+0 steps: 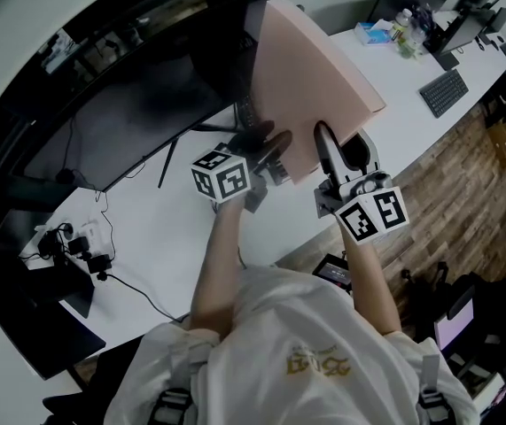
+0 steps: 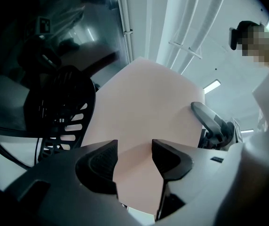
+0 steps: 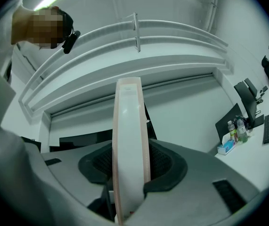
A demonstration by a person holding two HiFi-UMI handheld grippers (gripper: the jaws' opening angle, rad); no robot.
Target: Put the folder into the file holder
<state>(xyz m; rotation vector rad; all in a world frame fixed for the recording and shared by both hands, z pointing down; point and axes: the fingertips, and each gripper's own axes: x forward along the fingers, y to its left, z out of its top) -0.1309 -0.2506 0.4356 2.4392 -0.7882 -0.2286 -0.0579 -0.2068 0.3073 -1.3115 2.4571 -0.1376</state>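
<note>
A thick pink folder (image 1: pixel 315 87) stands tilted above the white desk (image 1: pixel 164 237), held up between my two grippers. My right gripper (image 1: pixel 326 140) is shut on its near edge; in the right gripper view the folder's spine (image 3: pixel 130 140) runs edge-on between the pads of that gripper (image 3: pixel 130 166). My left gripper (image 1: pixel 266 144) is at the lower left corner. In the left gripper view the folder's pink face (image 2: pixel 143 107) fills the gap between the pads of this gripper (image 2: pixel 134 154). To the folder's left stands a black slotted file holder (image 2: pixel 61 112).
A large black monitor (image 1: pixel 120 104) fills the desk's far left. Cables and chargers (image 1: pixel 75 242) lie at the near left. Farther right are a keyboard (image 1: pixel 443 91), a tissue box (image 1: pixel 372 32) and bottles (image 1: pixel 405 25). Wood floor lies beyond the desk edge (image 1: pixel 430 175).
</note>
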